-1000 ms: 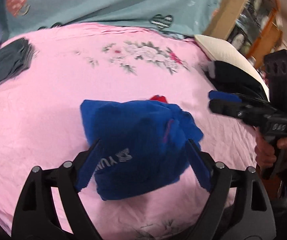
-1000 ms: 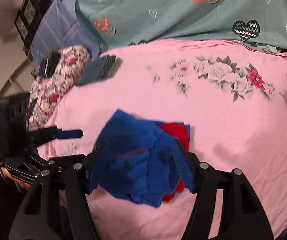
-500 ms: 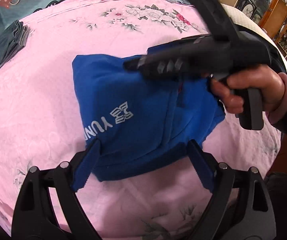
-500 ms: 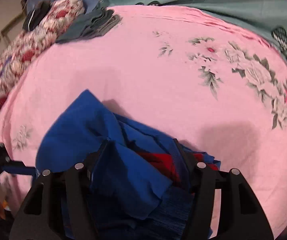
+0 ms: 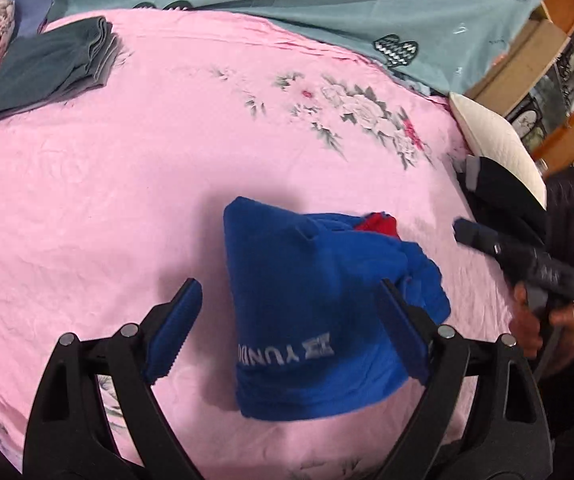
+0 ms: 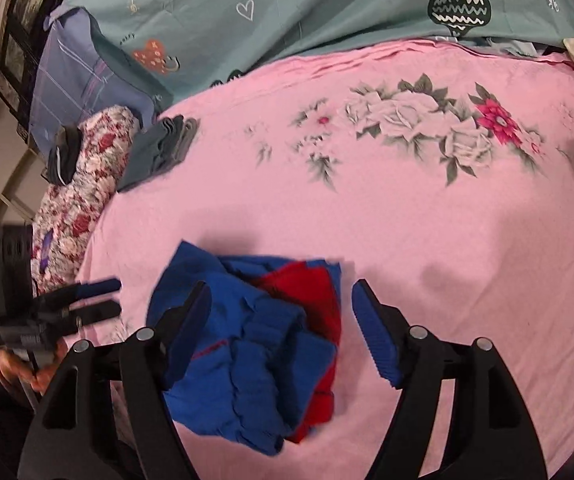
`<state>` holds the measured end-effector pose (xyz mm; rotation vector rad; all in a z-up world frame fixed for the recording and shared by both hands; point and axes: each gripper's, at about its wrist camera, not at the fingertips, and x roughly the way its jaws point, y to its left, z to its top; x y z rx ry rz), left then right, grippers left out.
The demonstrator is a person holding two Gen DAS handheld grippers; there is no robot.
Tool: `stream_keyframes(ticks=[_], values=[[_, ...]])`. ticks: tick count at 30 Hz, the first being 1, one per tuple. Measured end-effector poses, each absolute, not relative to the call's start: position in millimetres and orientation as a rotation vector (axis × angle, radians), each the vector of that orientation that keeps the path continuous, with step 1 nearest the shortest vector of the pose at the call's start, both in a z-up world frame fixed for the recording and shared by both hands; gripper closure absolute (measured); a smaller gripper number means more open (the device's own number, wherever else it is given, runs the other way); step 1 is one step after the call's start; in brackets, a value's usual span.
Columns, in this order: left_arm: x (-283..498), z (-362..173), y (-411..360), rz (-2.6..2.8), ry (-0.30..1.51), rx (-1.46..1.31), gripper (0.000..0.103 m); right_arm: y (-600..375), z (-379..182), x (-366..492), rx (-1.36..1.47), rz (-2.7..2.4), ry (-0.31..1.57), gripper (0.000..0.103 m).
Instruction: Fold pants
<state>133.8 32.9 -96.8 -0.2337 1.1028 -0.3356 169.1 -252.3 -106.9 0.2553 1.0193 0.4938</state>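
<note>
Half a second earlier the right gripper [image 6: 281,334] reached across the pants; now it had drawn back to its own side, and the left gripper [image 5: 289,330] had lifted away too; both had their fingers spread wide and held nothing. Beneath them the blue pants [image 5: 319,320] lay as a compact folded bundle on the pink sheet [image 5: 127,184], lettering up, red lining [image 6: 307,292] showing at the rumpled far edge. Folding looked essentially done; perhaps only tidying that loose edge or moving the bundle toward the folded grey clothes [image 5: 51,66] well apart at the far left remained.
</note>
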Motion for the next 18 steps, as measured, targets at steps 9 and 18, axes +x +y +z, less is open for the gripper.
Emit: stream_keyframes(ticks=[9,18], values=[[165.0,-120.6,7.4,-0.284,1.159,-0.186,0.014,-244.2,-118.8,173.5,0.214,0.484,1.065,0.030],[177.8,-138.9,14.8,-0.245,1.208,-0.207,0.014,-239.1,-129.1,187.7,0.172,0.512,1.097,0.030]])
